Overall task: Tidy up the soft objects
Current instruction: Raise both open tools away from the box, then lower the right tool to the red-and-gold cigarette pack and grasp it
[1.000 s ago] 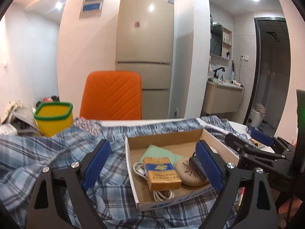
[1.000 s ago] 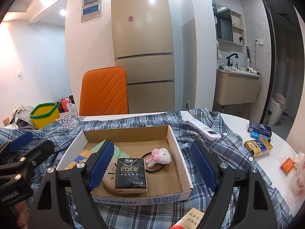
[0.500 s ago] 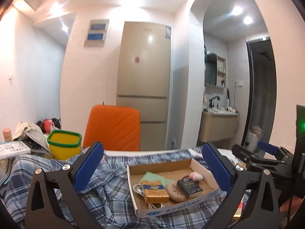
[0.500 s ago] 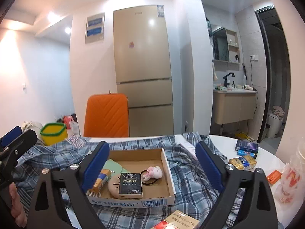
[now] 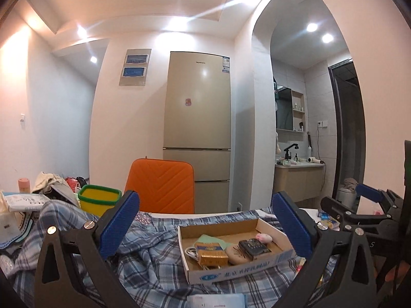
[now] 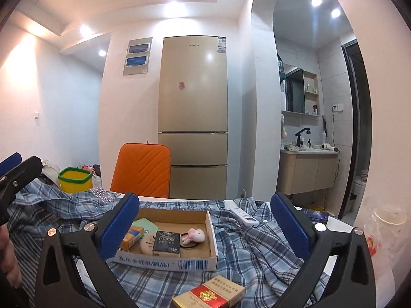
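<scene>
An open cardboard box [image 5: 231,274] [image 6: 167,263] lies on a blue plaid shirt [image 5: 143,251] [image 6: 257,251] spread over the table. Inside it are a pink plush bunny [image 6: 195,234] [image 5: 264,237], a black tissue pack [image 6: 166,242] on a beige round pouch [image 6: 147,243], an orange pack [image 5: 210,252], a green cloth [image 6: 142,224] and a white cable [image 5: 190,252]. My left gripper [image 5: 205,227] and right gripper [image 6: 205,227] both hang open and empty, back from the box's near side.
A yellow bin [image 6: 75,179] with a green rim and an orange chair [image 6: 142,170] stand behind the table. A white remote [image 6: 244,217] lies on the shirt. A red and gold cigarette pack [image 6: 208,295] lies near me. Clutter fills both table ends.
Both grippers have drawn back from the box and tilted up towards level, so the box looks smaller and lower. Both pairs of jaws have spread wider.
</scene>
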Demonstrator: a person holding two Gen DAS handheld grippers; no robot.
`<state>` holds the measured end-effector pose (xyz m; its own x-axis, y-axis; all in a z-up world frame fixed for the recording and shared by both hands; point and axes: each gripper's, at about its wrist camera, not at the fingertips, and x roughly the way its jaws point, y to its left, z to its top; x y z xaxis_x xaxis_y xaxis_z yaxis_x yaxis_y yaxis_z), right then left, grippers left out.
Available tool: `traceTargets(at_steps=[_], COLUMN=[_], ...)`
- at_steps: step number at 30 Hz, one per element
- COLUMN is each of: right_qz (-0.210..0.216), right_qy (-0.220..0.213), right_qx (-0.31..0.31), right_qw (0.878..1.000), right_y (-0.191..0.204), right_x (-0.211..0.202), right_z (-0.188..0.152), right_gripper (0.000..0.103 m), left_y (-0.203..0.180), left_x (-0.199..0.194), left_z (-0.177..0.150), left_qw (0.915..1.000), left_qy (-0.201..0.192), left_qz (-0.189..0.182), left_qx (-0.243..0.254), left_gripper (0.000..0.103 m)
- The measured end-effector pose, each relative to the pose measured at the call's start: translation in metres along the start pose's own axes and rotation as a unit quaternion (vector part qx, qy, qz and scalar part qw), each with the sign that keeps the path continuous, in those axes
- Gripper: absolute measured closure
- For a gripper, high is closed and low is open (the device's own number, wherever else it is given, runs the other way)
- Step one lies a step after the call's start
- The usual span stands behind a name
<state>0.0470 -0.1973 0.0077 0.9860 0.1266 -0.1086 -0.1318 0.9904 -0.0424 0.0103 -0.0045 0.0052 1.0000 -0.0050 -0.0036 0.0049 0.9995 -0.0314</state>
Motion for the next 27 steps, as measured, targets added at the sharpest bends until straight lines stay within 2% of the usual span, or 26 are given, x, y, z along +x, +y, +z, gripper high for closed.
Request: traceTargets(at_steps=[7,13,17,20,23,25,27], right_qz=[-0.005,-0.022,-0.038,-0.043,-0.049,-0.049,-0.045], right_qy=[-0.007,0.015,0.083,0.139,0.207,0.257,0.296], right_qx=[-0.002,-0.001,-0.007,0.014,0.048,0.072,0.072], right_qw=[1.0,1.0,0.996,0.989,0.976,0.962,0.951], right_y=[0.002,-0.002,-0.002,-0.007,-0.016,-0.021,-0.019], right_x=[-0.007,-0.001,0.016,0.029,0.046,0.06,0.073], right_z=[-0.003,-0.002,-0.001,-0.002,-0.007,-0.013,-0.022], right_gripper=[0.0,0.0,0.0,0.0,0.0,0.0,0.0], left_y=[-0.006,-0.002,0.001,0.001,0.0,0.0,0.001], left_x=[0.001,0.013,0.018,0.018,0.019,0.02,0.023], left_z=[-0.008,-0.013,-0.014,-0.014,-0.015,-0.016,-0.017], left_qw=[0.9998,0.9985,0.9966,0.9964,0.9961,0.9956,0.9951], left_qy=[0.01,0.052,0.079,0.081,0.084,0.089,0.094], left_qz=[-0.008,-0.019,-0.02,-0.024,-0.027,-0.028,-0.029], left_qx=[0.013,-0.001,-0.006,-0.008,-0.007,-0.008,-0.011], left_gripper=[0.0,0.0,0.0,0.0,0.0,0.0,0.0])
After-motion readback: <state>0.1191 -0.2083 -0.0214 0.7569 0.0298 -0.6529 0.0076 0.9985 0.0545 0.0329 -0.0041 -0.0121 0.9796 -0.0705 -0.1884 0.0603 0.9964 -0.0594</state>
